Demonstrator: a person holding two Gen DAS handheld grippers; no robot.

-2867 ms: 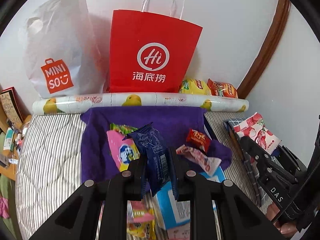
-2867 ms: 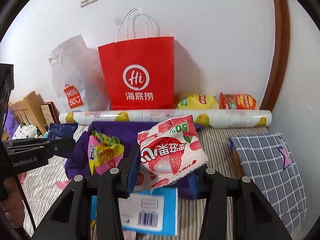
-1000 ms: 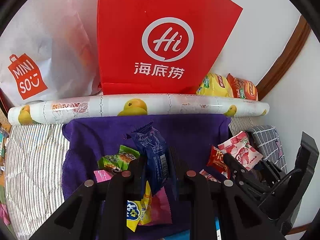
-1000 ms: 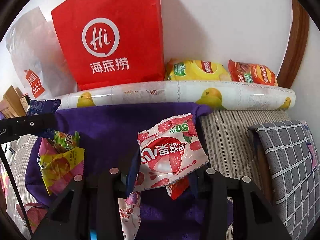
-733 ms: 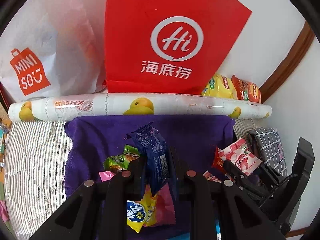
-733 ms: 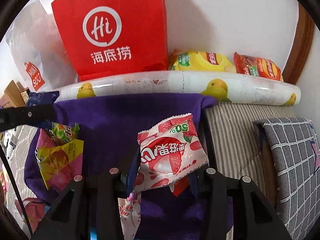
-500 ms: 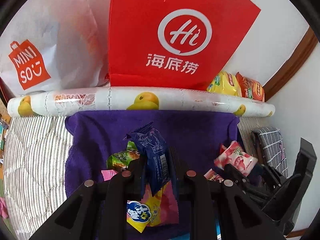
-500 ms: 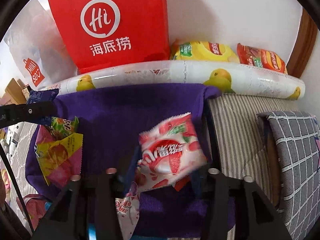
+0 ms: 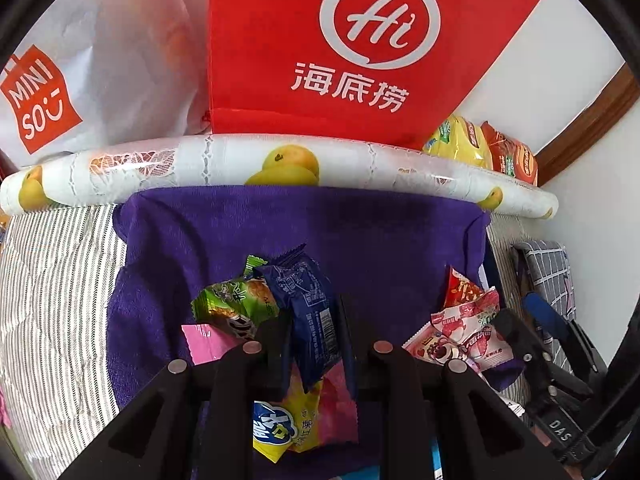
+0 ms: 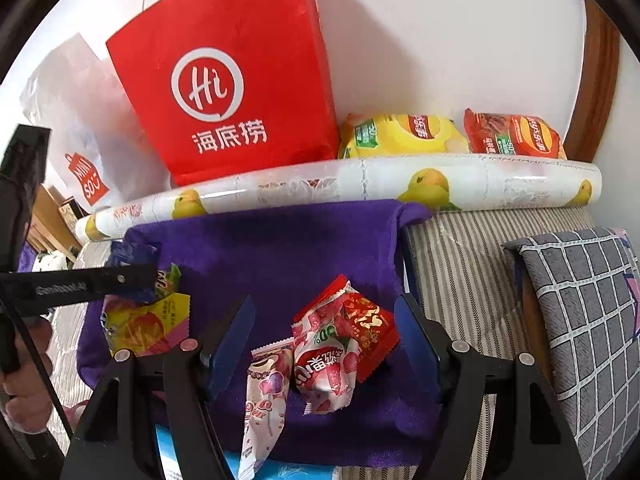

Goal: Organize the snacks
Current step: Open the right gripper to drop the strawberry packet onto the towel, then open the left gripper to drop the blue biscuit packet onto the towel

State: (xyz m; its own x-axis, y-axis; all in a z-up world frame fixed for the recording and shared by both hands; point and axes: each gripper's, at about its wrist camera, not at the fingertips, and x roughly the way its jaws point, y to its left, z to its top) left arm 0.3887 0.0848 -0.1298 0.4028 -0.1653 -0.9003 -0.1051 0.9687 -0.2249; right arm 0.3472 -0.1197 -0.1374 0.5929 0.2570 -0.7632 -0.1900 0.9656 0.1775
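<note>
My left gripper (image 9: 312, 320) is shut on a dark blue snack packet (image 9: 308, 304), held above the purple towel (image 9: 360, 240). Under it lie a green packet (image 9: 236, 304) and a yellow-pink packet (image 9: 296, 420). My right gripper (image 10: 324, 320) is open over the towel (image 10: 280, 248). Between its jaws the pink-and-white strawberry packet (image 10: 324, 364) lies on the towel, against a small red packet (image 10: 370, 332) and a pink lollipop-print packet (image 10: 264, 396). The left gripper with the blue packet (image 10: 134, 276) shows at the left of the right wrist view.
A red paper bag (image 9: 352, 48) and a white Miniso bag (image 9: 80, 64) stand against the wall behind a rolled duck-print mat (image 9: 280, 164). Yellow (image 10: 400, 134) and orange (image 10: 516, 136) chip bags lie behind the roll. A grey checked pillow (image 10: 580, 320) is at the right.
My right gripper opened and let go of the strawberry packet, which dropped onto the purple towel beside the red packet. My left gripper keeps hold of the blue packet and moved slightly closer to the towel.
</note>
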